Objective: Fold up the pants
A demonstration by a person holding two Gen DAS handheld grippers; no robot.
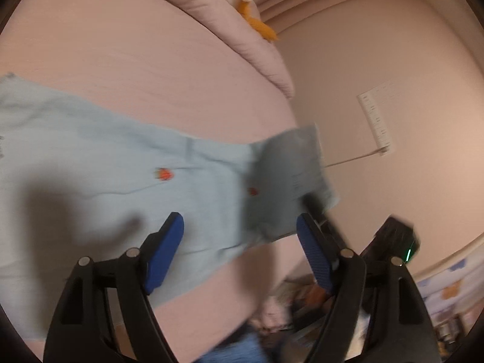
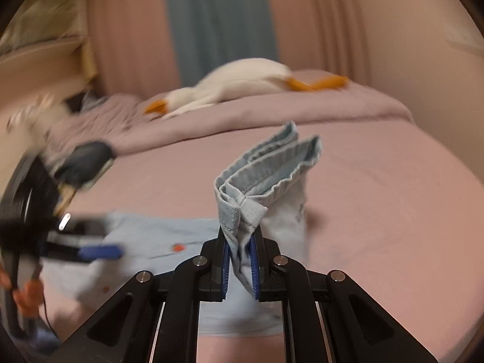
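Closest to my lens, the right claw (image 2: 240, 260) was clamped narrow on a bunched edge of the pants (image 2: 266, 169), lifting that end up off the bed (image 2: 378, 196). Most of the pale blue cloth lay flat on the pink sheet, one end raised. My left claw (image 1: 242, 251) hung wide apart above the cloth, gripping nothing. I judged the risk plain: several layers were pinched on the right, and a sharp pull could slip them free or drag the whole garment crooked. Beyond lay a toy goose (image 2: 242, 81), clear of it all.
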